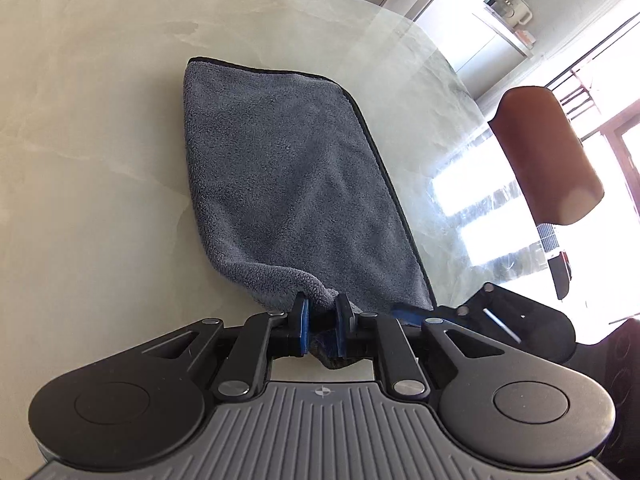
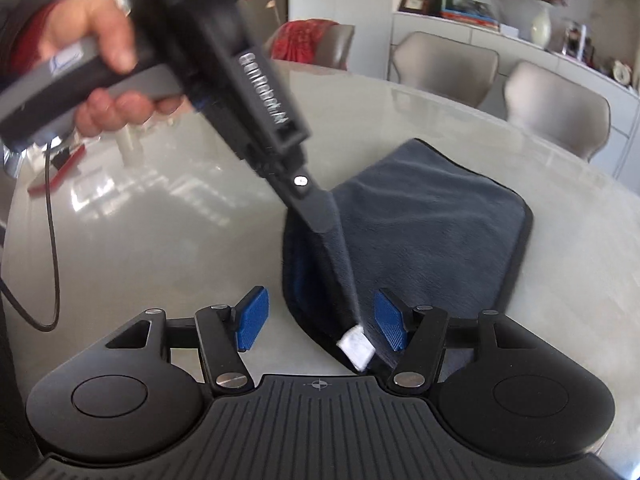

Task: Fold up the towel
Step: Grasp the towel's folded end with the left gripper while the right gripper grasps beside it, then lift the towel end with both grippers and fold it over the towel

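Two grippers at one towel (image 1: 288,184), grey with black trim, lying on a pale round table (image 1: 92,160).

Left gripper (image 1: 322,322): jaws narrow, blue pads (image 1: 303,326) pinching a bunched near corner of the towel. Cloth rises off the table into the jaws; the rest lies flat, stretching away toward the far edge. Right wrist view shows the same gripper (image 2: 340,256) from outside, held in a hand (image 2: 100,76), angled down, tip on a lifted fold of the towel (image 2: 420,232).

Right gripper (image 2: 322,322): jaws wide, blue pads (image 2: 252,318) well apart, holding nothing. Towel's near edge with a white tag (image 2: 357,346) sits between the pads; right pad is over the cloth, left pad over bare table (image 2: 160,240). Contact with cloth: cannot tell.

Far right: brown chair back (image 1: 548,156) beyond the table edge.
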